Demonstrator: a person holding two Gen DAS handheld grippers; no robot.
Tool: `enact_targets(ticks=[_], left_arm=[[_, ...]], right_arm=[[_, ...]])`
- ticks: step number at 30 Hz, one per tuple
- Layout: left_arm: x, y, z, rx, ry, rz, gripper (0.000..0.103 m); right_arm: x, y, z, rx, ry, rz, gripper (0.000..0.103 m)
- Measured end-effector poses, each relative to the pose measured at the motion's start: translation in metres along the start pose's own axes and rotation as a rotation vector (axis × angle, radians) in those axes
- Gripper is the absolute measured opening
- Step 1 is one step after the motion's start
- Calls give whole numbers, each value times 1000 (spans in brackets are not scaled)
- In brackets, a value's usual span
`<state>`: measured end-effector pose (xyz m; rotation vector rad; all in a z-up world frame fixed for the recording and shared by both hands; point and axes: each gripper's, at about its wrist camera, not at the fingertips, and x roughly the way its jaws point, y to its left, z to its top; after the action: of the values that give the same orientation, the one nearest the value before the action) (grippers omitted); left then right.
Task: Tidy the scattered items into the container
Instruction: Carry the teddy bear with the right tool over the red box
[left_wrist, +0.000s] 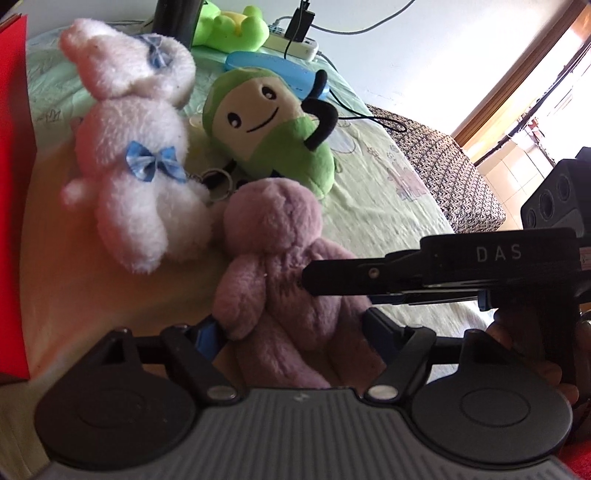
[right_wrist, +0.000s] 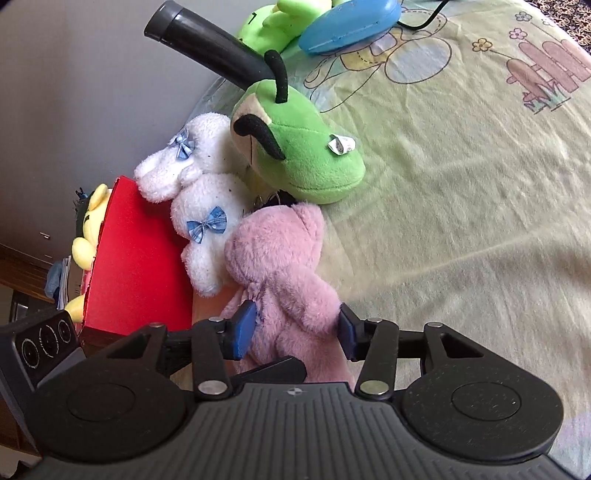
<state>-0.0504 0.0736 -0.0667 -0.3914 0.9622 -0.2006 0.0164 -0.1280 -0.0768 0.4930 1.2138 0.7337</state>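
Pick-up step: pink plush bear (right_wrist: 280, 266) is clamped by right claw (right_wrist: 295, 328); left claw (left_wrist: 291, 328) stands apart around it. Next: lift toward red container (right_wrist: 140, 258).

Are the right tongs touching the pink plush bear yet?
Touching. The right wrist view shows the right tongs straddling the pink plush bear, both blue pads pressing into its fur.

Yellow plush (right_wrist: 86, 236) half hidden behind red box (right_wrist: 140, 266).
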Motion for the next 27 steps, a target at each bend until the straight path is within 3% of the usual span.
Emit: enact_targets(ticks=[9, 20, 27], left_arm=[[-19, -5, -2, 14, -63, -5, 75], [-75, -16, -8, 49, -168, -59, 76], [-130, -9, -18, 62, -232, -53, 76]], right_arm=[[-9, 17, -2, -100, 16, 1, 35], [-51, 63, -22, -273, -146, 3, 34], [-59, 98, -40, -332, -201, 74, 33]])
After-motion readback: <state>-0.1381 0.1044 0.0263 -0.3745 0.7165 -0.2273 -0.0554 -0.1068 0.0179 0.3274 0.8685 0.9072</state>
